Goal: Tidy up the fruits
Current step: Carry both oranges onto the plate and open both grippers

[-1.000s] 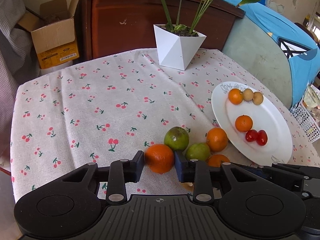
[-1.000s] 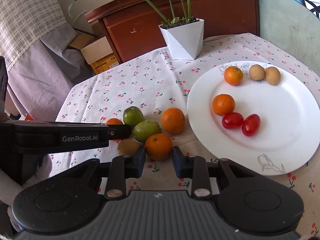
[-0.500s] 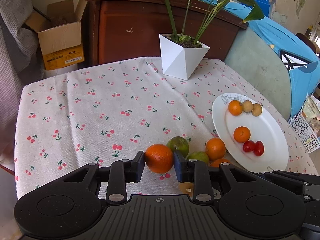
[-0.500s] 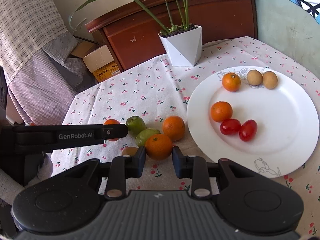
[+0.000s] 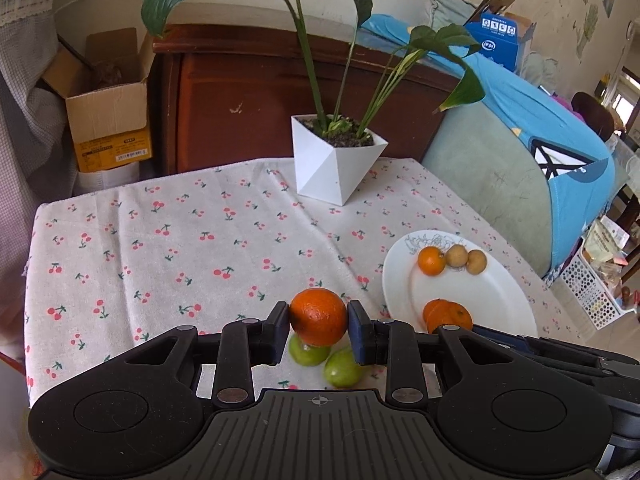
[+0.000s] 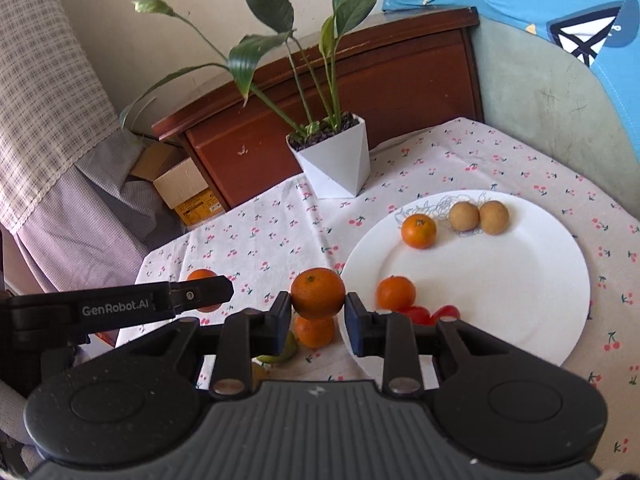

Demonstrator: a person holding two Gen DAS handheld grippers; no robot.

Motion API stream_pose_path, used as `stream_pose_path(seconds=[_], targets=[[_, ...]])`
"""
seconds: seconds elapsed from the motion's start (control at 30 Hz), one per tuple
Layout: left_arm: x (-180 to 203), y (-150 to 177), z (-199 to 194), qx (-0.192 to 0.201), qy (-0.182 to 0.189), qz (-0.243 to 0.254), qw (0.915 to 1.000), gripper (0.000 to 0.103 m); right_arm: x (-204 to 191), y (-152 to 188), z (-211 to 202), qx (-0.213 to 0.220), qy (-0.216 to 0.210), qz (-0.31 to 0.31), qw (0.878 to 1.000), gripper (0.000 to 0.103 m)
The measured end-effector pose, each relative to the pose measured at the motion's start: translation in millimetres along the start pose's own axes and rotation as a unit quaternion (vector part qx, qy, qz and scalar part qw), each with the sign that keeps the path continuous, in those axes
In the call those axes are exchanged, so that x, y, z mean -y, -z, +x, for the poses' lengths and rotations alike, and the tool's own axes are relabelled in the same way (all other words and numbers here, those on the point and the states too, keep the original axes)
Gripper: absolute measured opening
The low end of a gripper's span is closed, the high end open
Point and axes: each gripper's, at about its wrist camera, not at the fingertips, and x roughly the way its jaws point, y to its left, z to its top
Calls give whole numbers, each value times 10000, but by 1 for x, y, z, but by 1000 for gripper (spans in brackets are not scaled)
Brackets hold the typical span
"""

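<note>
My left gripper (image 5: 319,332) is shut on an orange (image 5: 319,316) and holds it above two green fruits (image 5: 342,366) on the cloth. My right gripper (image 6: 318,320) is shut on another orange (image 6: 318,293), raised over an orange (image 6: 315,332) left on the table, just left of the white plate (image 6: 500,300). The plate holds two small oranges (image 6: 418,231), two brown fruits (image 6: 464,216) and red tomatoes (image 6: 418,314), partly hidden by my fingers. The left gripper's side (image 6: 120,308) shows in the right wrist view.
A white pot with a tall leafy plant (image 5: 336,168) stands at the back of the cherry-print tablecloth (image 5: 160,240). A dark wooden cabinet (image 5: 240,96) and a cardboard box (image 5: 108,116) lie behind. A blue-covered chair (image 5: 520,152) is at the right.
Both grippers have lifted their oranges up off the table. The fruits left on the cloth now sit lower in both views, under the fingers.
</note>
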Motion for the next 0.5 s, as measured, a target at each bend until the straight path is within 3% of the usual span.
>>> stream_pose_path(seconds=[0.23, 0.5], targets=[[26, -7, 3, 75, 227, 107, 9997, 28, 27, -18, -17, 345, 246, 426, 9982, 29], [52, -9, 17, 43, 397, 173, 9991, 28, 58, -21, -26, 398, 676, 1037, 9915, 29]])
